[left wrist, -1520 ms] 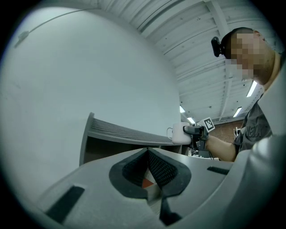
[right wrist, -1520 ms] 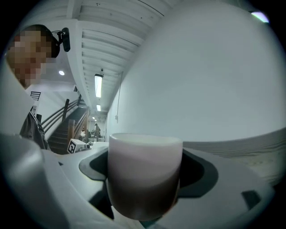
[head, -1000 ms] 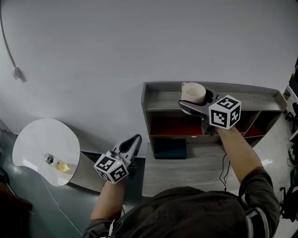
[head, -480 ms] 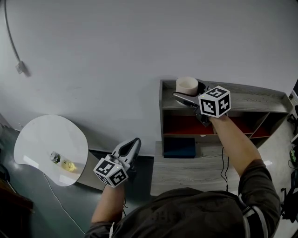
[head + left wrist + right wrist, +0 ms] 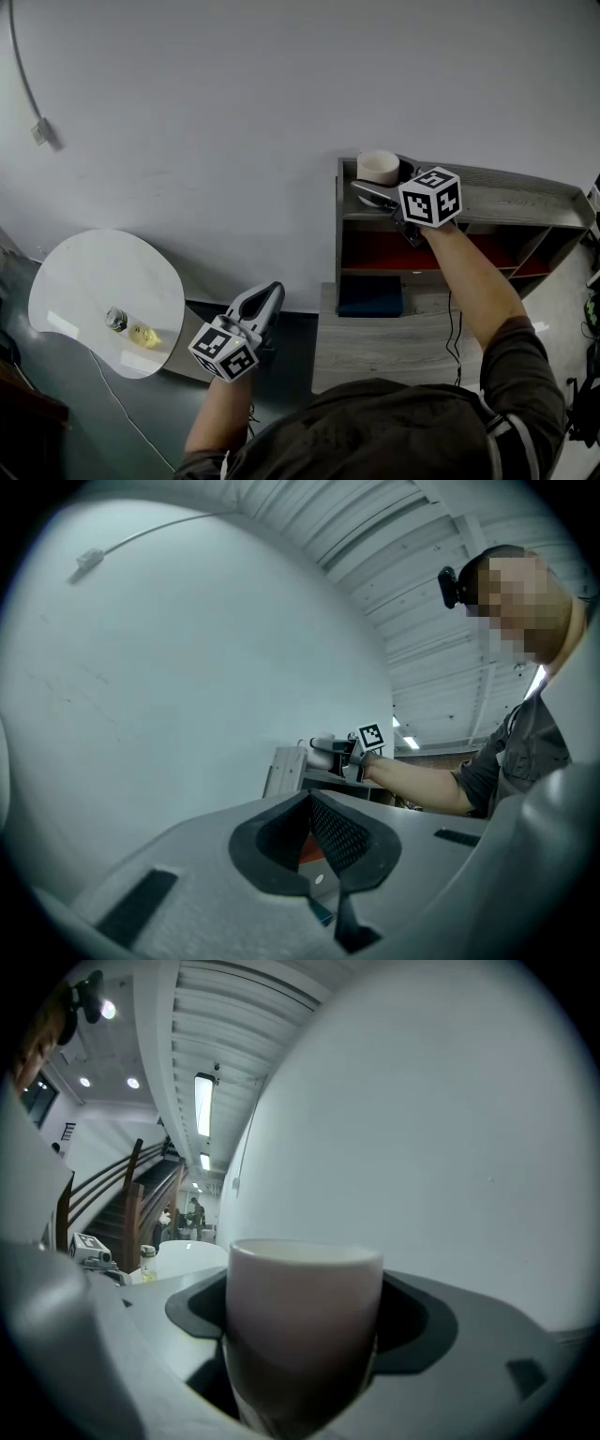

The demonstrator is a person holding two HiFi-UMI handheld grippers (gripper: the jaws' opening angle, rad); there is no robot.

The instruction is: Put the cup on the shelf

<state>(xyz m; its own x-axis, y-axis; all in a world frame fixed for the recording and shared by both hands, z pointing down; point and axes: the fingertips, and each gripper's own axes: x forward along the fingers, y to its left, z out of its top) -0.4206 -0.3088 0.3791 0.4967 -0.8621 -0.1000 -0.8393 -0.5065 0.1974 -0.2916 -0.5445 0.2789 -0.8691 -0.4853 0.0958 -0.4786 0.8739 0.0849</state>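
clasping one cup [image 5: 379, 167] at one shelf [image 5: 525, 199] (right gripper [image 5: 386, 180])

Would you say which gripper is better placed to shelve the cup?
Right: the right gripper grips the cup at the shelf; the left gripper, shut and empty, hangs far off.

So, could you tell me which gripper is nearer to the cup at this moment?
Right. The right gripper has the cup clamped between its jaws at the left end of the shelf top; the left gripper hangs shut and empty, low and well left of it.
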